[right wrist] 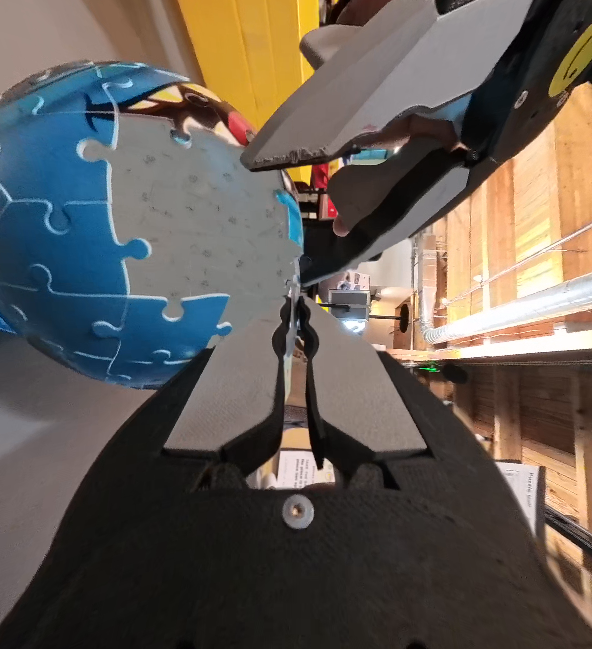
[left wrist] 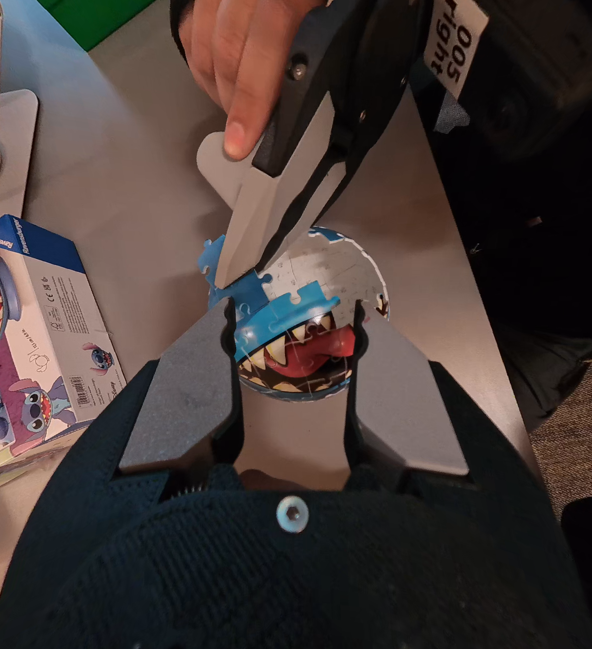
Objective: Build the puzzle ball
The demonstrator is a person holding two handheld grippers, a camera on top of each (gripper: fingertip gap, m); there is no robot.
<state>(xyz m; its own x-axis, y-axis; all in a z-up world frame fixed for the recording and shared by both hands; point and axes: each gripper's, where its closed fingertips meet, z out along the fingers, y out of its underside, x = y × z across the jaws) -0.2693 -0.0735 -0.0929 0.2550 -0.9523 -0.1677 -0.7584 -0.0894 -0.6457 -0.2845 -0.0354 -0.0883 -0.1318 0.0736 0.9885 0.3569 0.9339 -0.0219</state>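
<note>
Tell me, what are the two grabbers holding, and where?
The left gripper holds the half-built puzzle ball by its sides. The right gripper pinches a thin puzzle piece by its edge at the ball's open rim.

Half-built blue puzzle ball [left wrist: 298, 337], open-topped

so it's a plain grey table [left wrist: 129, 147]. the puzzle's box [left wrist: 38, 337] lies on it at the left, with a grey stand base [left wrist: 17, 140] farther back.
</note>
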